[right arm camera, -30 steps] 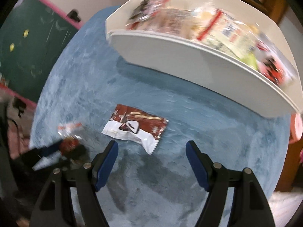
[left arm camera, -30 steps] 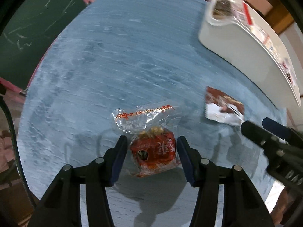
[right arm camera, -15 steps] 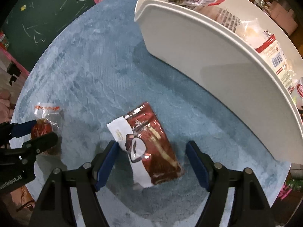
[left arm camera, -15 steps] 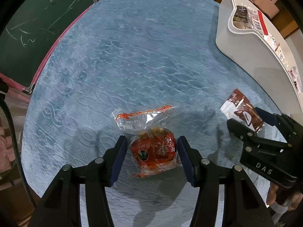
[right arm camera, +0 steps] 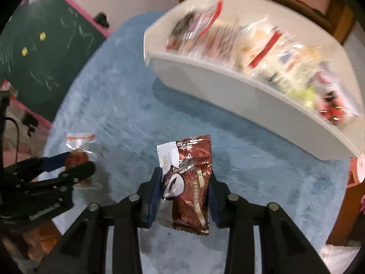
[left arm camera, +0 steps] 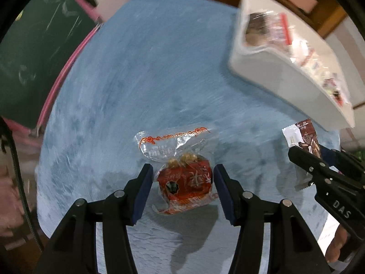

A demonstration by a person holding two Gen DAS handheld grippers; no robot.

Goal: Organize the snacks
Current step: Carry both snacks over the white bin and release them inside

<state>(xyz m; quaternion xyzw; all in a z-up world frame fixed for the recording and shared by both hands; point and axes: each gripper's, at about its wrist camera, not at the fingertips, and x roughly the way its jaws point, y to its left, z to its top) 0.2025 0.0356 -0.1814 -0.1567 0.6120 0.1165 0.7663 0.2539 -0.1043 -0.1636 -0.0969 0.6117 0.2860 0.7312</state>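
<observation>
My left gripper (left arm camera: 182, 171) is shut on a red and clear snack packet (left arm camera: 184, 180) and holds it above the blue cloth. My right gripper (right arm camera: 186, 177) is shut on a dark brown and white snack packet (right arm camera: 194, 175), lifted off the cloth; that packet also shows in the left wrist view (left arm camera: 303, 137). The white bin (right arm camera: 228, 86) stands at the back right with several snack packs in it. The left gripper with its red packet (right arm camera: 76, 157) shows at the left of the right wrist view.
The round table has a blue cloth (left arm camera: 148, 68). A green chalkboard with a pink frame (left arm camera: 34, 45) stands beyond the table's left edge. The white bin also shows in the left wrist view (left arm camera: 273, 80).
My right gripper has shut on the brown packet and raised it off the cloth. My left gripper has lifted with the red packet. Both views now tilt toward the bin.
</observation>
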